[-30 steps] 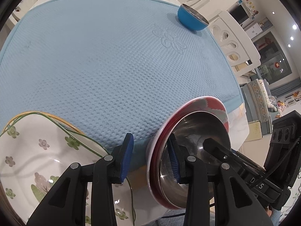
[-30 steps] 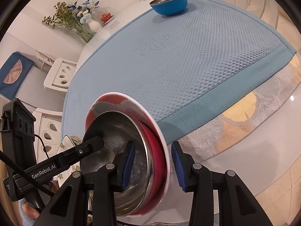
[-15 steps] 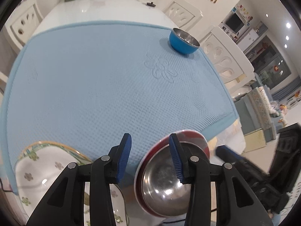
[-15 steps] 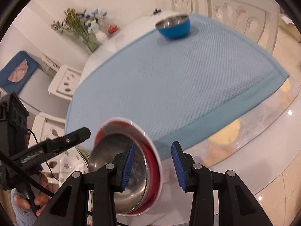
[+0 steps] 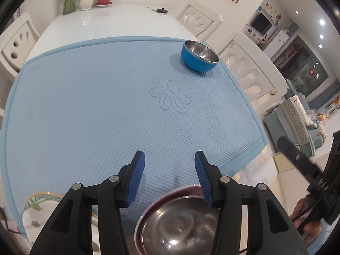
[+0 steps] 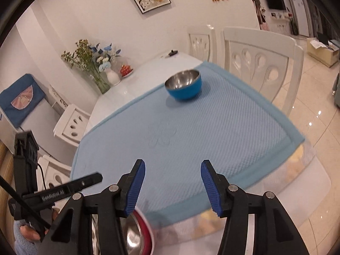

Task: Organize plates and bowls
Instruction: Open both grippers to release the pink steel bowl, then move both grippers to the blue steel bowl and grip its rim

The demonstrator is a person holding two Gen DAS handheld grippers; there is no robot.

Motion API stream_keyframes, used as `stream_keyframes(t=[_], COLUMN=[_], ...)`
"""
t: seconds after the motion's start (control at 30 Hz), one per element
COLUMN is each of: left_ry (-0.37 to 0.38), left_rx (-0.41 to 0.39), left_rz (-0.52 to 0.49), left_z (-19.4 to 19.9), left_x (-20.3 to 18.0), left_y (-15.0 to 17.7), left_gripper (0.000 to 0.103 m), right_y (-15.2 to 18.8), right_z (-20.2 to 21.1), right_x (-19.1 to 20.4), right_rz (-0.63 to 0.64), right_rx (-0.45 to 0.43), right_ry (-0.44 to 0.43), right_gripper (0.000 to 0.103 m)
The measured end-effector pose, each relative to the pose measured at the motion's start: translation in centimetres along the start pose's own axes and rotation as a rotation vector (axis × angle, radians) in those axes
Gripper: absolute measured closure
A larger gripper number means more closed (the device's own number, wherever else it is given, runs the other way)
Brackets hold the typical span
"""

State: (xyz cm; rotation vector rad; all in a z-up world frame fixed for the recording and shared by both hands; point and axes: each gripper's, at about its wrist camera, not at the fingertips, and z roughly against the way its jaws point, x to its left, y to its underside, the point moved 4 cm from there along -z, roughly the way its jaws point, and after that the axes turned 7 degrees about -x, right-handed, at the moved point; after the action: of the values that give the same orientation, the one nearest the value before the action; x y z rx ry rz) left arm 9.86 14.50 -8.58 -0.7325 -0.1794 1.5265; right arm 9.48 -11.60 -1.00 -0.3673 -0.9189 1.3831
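A red bowl with a steel inside (image 5: 178, 223) sits at the near edge of the blue mat (image 5: 95, 106), low in both views (image 6: 140, 233). My left gripper (image 5: 169, 167) hangs above and behind it, jaws opening, nothing between them. My right gripper (image 6: 172, 171) is likewise above the bowl, jaws opening and empty. A white plate with green flowers (image 5: 36, 210) lies at the mat's near left corner. A blue bowl with a steel inside (image 5: 198, 56) stands upright at the far right of the mat (image 6: 183, 85).
White chairs (image 6: 261, 63) line the table's right side and another (image 5: 14, 42) stands at the left. A vase of flowers (image 6: 99, 70) and a red cup (image 5: 104, 0) stand at the far end of the white table (image 5: 106, 23). A hand (image 6: 27, 231) holds the left gripper.
Both grippers straddled the red bowl's rim a second ago. They have let go, widened their jaws and risen back from it. The bowl stays at the mat's near edge.
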Motion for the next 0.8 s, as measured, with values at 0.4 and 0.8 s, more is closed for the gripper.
stream_keyframes(t=[0.4,0.8], left_ry=[-0.029,-0.121], left_rx=[-0.012,-0.058], left_rz=[-0.045,-0.08], left_z=[-2.8,-9.1], left_x=[-2.2,-5.2], left_y=[-6.2,-13.7], left_gripper=[0.055,0.04], right_y=[-7.9,-17.2], right_z=[-2.4,-8.1], right_x=[-3.0,-5.6], right_rz=[-0.063,0.027], right_rx=[-0.084,-0.191], right_ry=[-0.066,-0.08], right_gripper=[0.05,0.033])
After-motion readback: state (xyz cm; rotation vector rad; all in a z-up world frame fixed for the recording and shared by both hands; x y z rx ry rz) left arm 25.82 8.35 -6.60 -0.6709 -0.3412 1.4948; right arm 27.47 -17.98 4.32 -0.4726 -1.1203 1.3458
